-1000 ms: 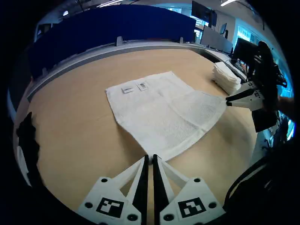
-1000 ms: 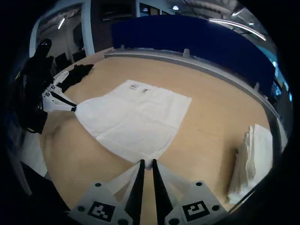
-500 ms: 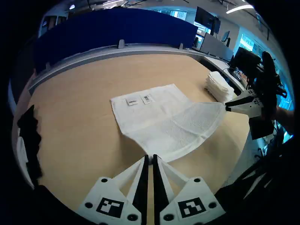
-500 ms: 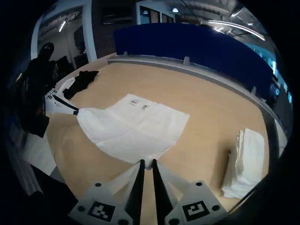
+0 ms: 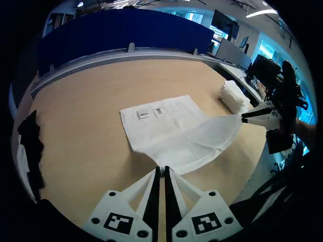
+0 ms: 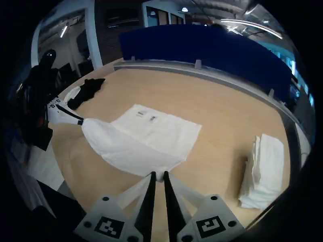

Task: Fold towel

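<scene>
Left gripper view: left tongs point(image 5: 162, 170), right tongs point(image 5: 242, 117) clenched on towel point(image 5: 177, 129), higher than before

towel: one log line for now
white terry towel: near edge raised, far half flat on wooden table | left tongs: shut on near corner | right tongs: shut on other corner

On the table point(image 6: 226, 109), the towel point(image 6: 161, 129) lies left of a stack point(image 6: 262, 169).

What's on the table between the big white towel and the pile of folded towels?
Nothing. In the right gripper view, just bare wooden table lies between the towel and the stack of folded towels.
</scene>
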### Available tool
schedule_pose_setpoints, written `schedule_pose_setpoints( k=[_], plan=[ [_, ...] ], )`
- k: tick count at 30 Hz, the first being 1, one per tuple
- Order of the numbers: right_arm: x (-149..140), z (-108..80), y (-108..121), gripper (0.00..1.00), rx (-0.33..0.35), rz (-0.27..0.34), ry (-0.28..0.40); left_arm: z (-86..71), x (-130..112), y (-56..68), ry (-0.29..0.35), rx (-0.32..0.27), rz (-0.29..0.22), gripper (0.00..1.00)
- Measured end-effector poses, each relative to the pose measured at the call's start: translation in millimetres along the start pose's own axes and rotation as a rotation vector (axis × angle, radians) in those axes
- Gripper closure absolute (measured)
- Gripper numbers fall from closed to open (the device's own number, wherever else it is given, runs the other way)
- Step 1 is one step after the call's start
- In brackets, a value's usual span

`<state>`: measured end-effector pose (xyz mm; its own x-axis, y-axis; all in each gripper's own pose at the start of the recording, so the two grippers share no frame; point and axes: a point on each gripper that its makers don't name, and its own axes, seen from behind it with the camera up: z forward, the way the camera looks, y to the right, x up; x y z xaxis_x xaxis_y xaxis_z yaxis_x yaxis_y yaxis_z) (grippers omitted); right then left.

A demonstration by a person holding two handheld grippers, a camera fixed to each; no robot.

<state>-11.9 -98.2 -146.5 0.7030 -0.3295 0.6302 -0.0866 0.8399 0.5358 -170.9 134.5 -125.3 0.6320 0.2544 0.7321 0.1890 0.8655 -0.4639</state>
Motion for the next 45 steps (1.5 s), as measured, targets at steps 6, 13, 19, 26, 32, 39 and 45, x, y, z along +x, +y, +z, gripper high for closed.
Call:
schedule_pose_setpoints(
  k=[6, 13, 19, 26, 32, 39, 45],
  plan=[
    [12, 6.0, 12, 0.85, -0.012, -0.005, -0.007, 4.4, 15, -8.8, 0.005, 0.006, -0.007, 0.92],
    [29, 19.4, 29, 0.85, -0.018, -0.027, -0.008, 16.3, 38, -17.5, 0.021, 0.005, -0.024, 0.92],
    [41, 38.3, 45, 0.85, -0.021, -0.023, -0.012, 32.3, 56, -31.2, 0.03, 0.009, -0.026, 0.92],
    [52, 63.8, 63, 0.85, -0.029, -0.016, -0.022, 51.0, 65, -44.7, 0.015, 0.007, -0.029, 0.92],
    [54, 75.8, 67, 0.85, -0.028, -0.02, -0.036, 59.8, 64, -51.2, 0.001, 0.009, -0.032, 0.92],
    [47, 85.9, 71, 0.85, -0.032, -0.013, -0.056, 72.3, 58, -57.9, -0.02, 0.005, -0.046, 0.92],
    [46, 98.0, 75, 0.85, -0.035, 0.003, -0.063, 85.7, 55, -64.6, -0.037, 0.008, -0.041, 0.92]
  ],
)
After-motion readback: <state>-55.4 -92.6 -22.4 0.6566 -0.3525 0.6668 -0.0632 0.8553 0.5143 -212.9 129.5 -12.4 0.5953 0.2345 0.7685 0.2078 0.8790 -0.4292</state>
